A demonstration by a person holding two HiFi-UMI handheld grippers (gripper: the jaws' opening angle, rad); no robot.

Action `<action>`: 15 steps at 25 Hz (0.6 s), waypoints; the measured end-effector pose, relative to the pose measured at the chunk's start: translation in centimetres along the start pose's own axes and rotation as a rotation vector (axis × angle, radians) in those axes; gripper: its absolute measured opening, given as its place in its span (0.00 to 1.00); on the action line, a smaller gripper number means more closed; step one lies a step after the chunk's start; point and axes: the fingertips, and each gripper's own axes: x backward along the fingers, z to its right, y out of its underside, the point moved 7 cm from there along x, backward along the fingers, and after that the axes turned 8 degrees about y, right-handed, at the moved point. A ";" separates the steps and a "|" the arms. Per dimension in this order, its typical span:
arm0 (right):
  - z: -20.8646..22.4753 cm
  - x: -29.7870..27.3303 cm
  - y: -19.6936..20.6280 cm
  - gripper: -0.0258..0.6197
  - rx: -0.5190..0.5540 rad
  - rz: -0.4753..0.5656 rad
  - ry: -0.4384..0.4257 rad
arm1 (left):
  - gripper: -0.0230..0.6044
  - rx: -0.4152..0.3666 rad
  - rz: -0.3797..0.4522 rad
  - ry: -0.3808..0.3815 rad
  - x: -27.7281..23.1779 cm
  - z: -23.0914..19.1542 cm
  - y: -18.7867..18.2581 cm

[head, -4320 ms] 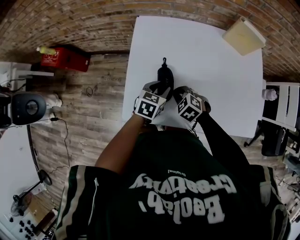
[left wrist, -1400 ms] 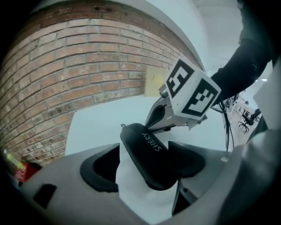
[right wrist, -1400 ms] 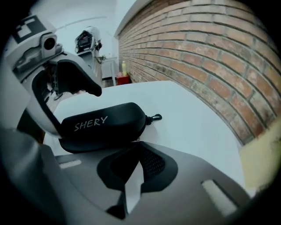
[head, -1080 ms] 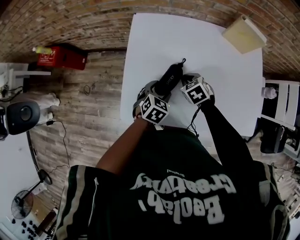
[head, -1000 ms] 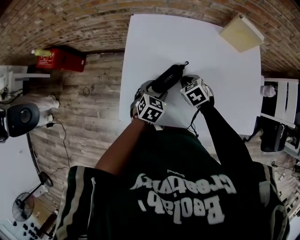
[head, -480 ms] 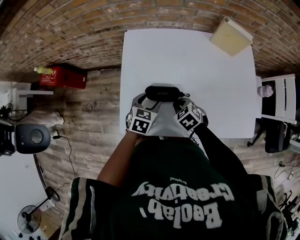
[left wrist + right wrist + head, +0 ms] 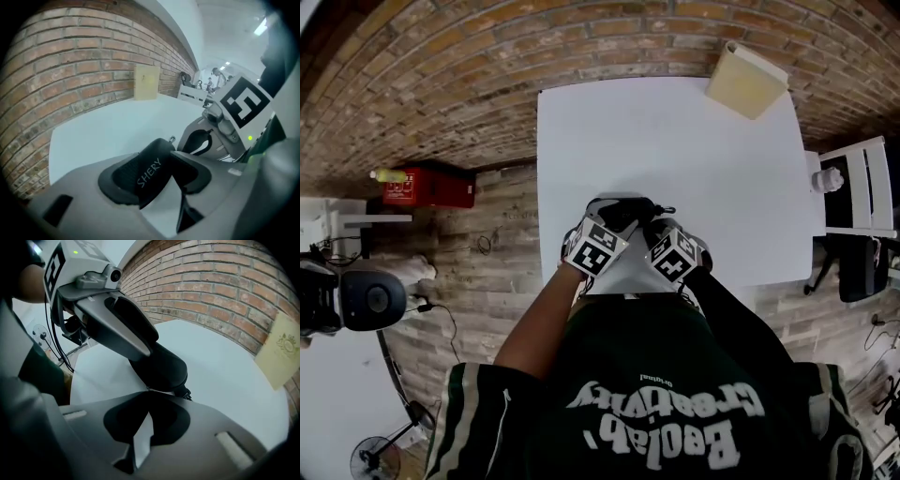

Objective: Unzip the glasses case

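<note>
A black glasses case [image 7: 623, 208] with "SHERY" on its lid [image 7: 149, 172] lies crosswise on the white table [image 7: 581, 122], close to the near edge. My left gripper [image 7: 154, 169] is closing, with the case between its jaws and both pads against the case's sides. My right gripper [image 7: 148, 391] is shut, its tips meeting on the small zipper pull at the rounded end of the case [image 7: 161, 366]. A short cord [image 7: 184, 393] sticks out beside that end. In the head view both marker cubes cover the jaws, the left [image 7: 595, 246] and the right [image 7: 673, 255].
A beige box [image 7: 745, 80] lies at the table's far right corner, against the brick wall. A red box [image 7: 427, 186] stands on the wooden floor to the left, and a white chair [image 7: 858, 187] to the right. The table's near edge runs just under the grippers.
The case has swung from slanting to lying crosswise and come nearer the table's front edge. The left gripper has moved onto it and narrowed its jaws round it. The right gripper stays shut.
</note>
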 end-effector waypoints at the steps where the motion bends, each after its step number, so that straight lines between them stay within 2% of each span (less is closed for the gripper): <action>1: 0.0 0.0 0.1 0.06 -0.009 0.003 0.000 | 0.37 -0.001 0.000 0.003 0.1 0.0 -0.1; 15: 0.2 0.1 0.1 0.06 -0.018 0.007 0.093 | 0.38 -0.018 0.008 0.026 -0.1 -0.4 -0.1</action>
